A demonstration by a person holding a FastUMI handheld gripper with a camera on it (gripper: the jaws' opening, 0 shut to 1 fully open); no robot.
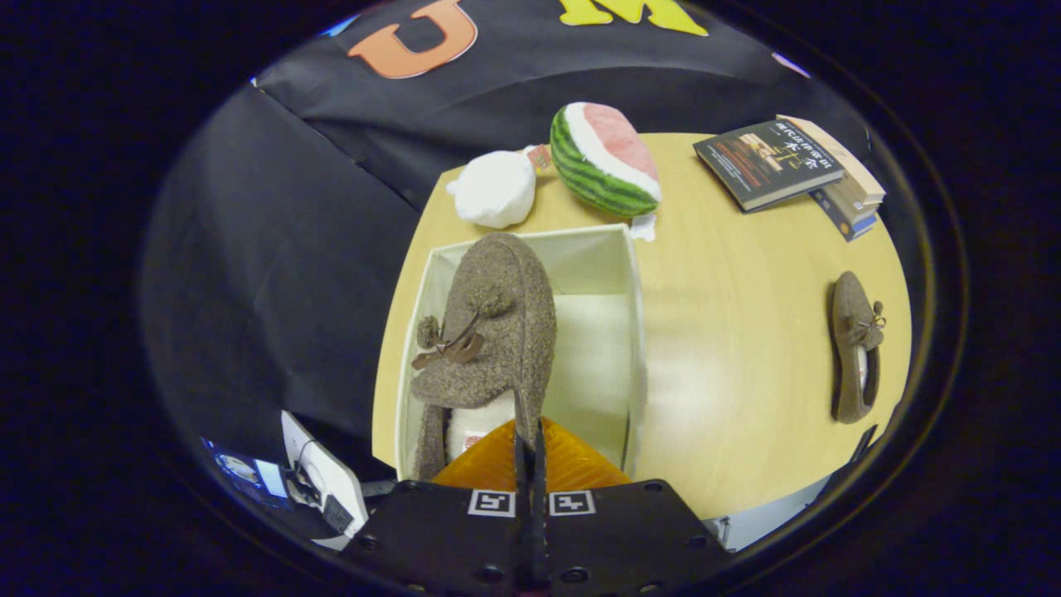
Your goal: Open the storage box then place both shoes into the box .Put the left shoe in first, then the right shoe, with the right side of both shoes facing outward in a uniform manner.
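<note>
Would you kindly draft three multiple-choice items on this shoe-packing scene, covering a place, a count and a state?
1. Where is the second shoe?
A. on the table, beyond and right of the storage box
B. on the stacked books
C. inside the box

2. How many shoes are visible?
A. one
B. two
C. three

3. What is the gripper doing?
A. standing wide open over the table
B. shut on the watermelon toy
C. shut on the held shoe, over the open box

Answers:
1 A: it lies on bare wood, apart from the box.
2 B: one held, one on the table.
3 C: the fingers pinch the shoe's rim, and the box has no lid on.
</note>
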